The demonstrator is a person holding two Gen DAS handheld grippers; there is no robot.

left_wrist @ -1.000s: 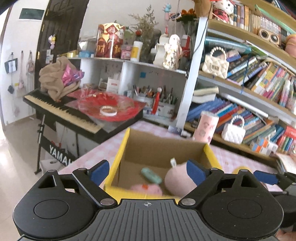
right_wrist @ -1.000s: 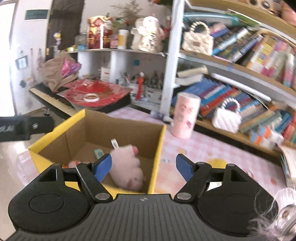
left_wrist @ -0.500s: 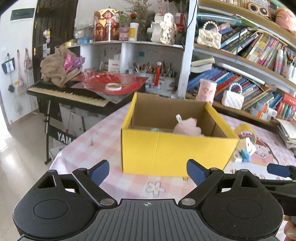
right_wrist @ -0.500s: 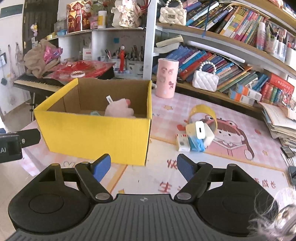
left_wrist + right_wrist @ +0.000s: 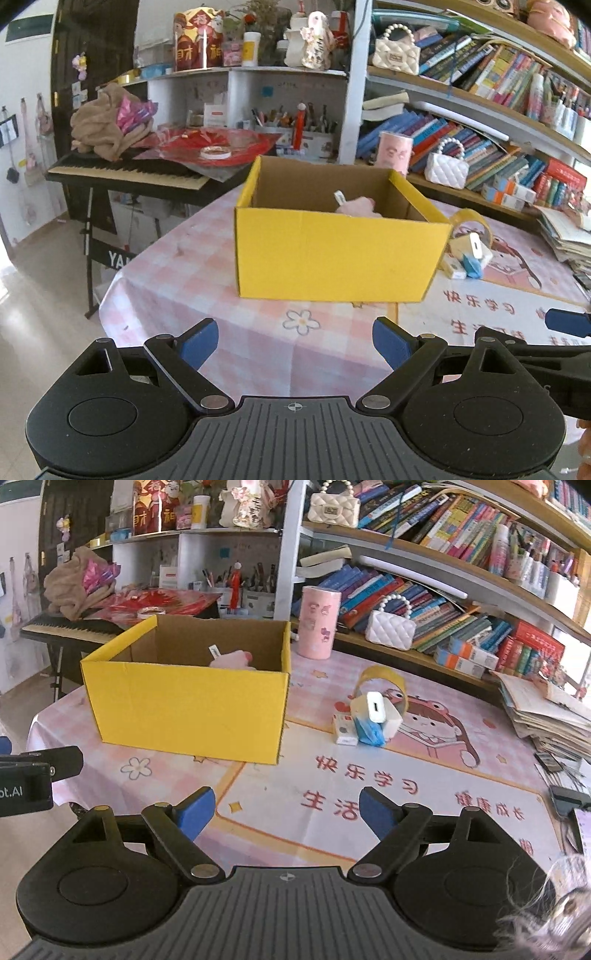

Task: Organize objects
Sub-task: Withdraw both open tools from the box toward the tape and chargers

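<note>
So both cams look at the same yellow cardboard box (image 5: 332, 254) sitting on the pink checked table (image 5: 192, 280), but they don't give you the same info. A pink plush toy (image 5: 356, 205) is inside the box, only its top poking over the rim with a little white tag sticking up.

Left wrist view: the left tongs (image 5: 295, 341) are spread wide over bare tablecloth, nothing between them, well short of the box. This cam gets the keyboard piano (image 5: 125, 175) off the table's left edge with a heap of brown cloth (image 5: 105, 133) on it, and the floor beside it. The small stuff to the right of the box is half cut off by the box corner. The tip of the right tongs pokes in at the right edge.

Right wrist view: the right tongs (image 5: 286, 810) are opening, also with nothing between them, hovering over the printed mat part of the table. This one shows the clutter properly: a roll of yellowish tape (image 5: 382, 683) standing on edge, a white charger block (image 5: 376, 710) leaning in front of it, a small white and red packet (image 5: 343, 729) and something crumpled and blue (image 5: 371, 733), all bunched together just right of the box. There's also a pink cylinder tin (image 5: 319, 622) behind the box's right corner and a stack of books (image 5: 546, 716) at the table's far right.
</note>
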